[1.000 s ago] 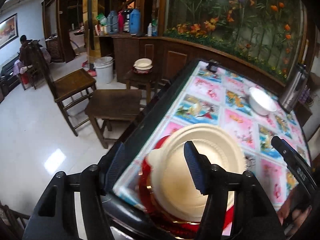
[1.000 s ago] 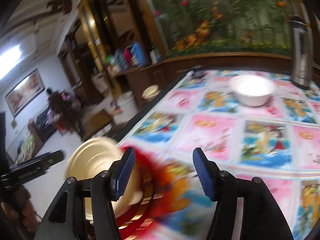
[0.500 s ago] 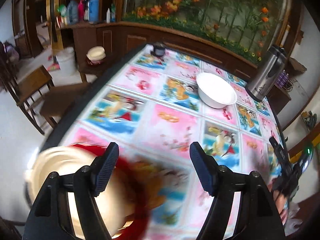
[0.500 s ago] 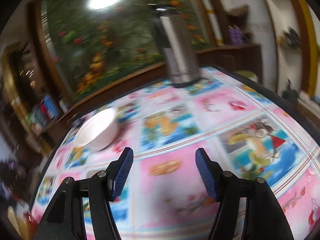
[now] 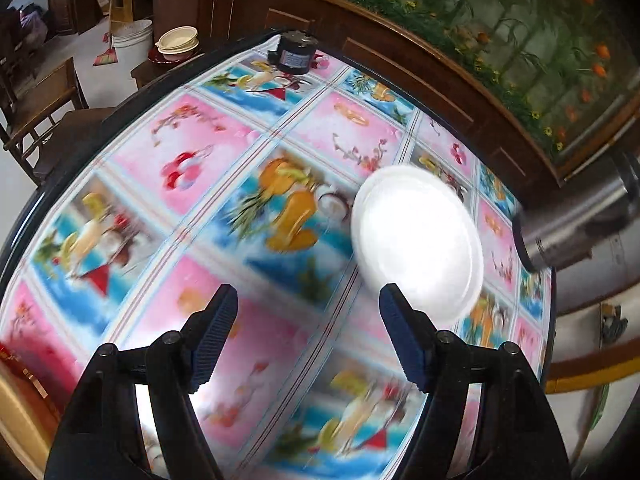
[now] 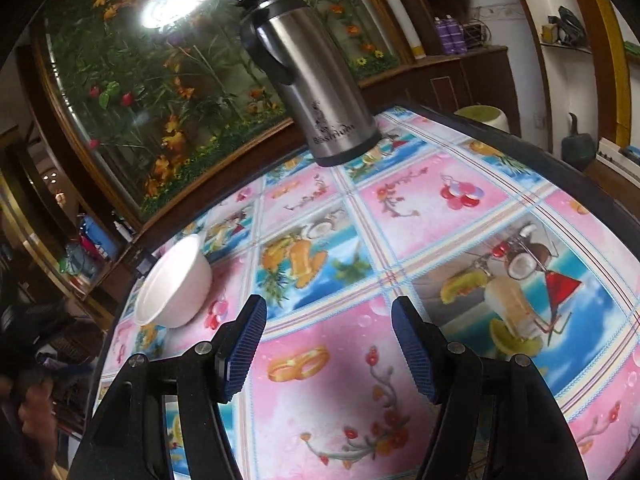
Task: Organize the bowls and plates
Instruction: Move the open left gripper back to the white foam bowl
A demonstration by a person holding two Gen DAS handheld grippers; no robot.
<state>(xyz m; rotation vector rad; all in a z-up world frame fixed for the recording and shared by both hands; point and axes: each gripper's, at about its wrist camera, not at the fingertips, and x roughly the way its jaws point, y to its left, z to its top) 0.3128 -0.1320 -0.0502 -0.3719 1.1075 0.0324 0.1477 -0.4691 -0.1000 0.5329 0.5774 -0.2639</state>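
Now left claw point(image 5: 308, 330) jaws apart, nothing between them, tilted down over the counter point(image 5: 208, 152). Bowl point(image 5: 416, 236) sits just ahead and to the right of it, its near rim right at the tip of the right finger point(image 5: 400, 332); touching or not, can't tell, the frame is motion-blurred. Round bowl, so no long axis to line up with; mouth faces up.

Right claw point(image 6: 326, 344) also apart and empty, over a pink square of the cloth. Same bowl point(image 6: 174, 284) lies well off to its left, near the far left counter edge; flask point(image 6: 312, 92) stands upright far ahead.

Judgement: left claw is clearly the nearer one, so the bowl pick falls to it; it needs a shift right so the rim drops between the fingers.

Bottom-left corner of the left view shows a cream and red edge point(image 5: 16, 404), probably the plate stack, too cropped to be sure. Stacked bowls point(image 5: 178, 42) sit on a stool beyond the counter. Small black gadget point(image 5: 294, 54) at the far counter edge.
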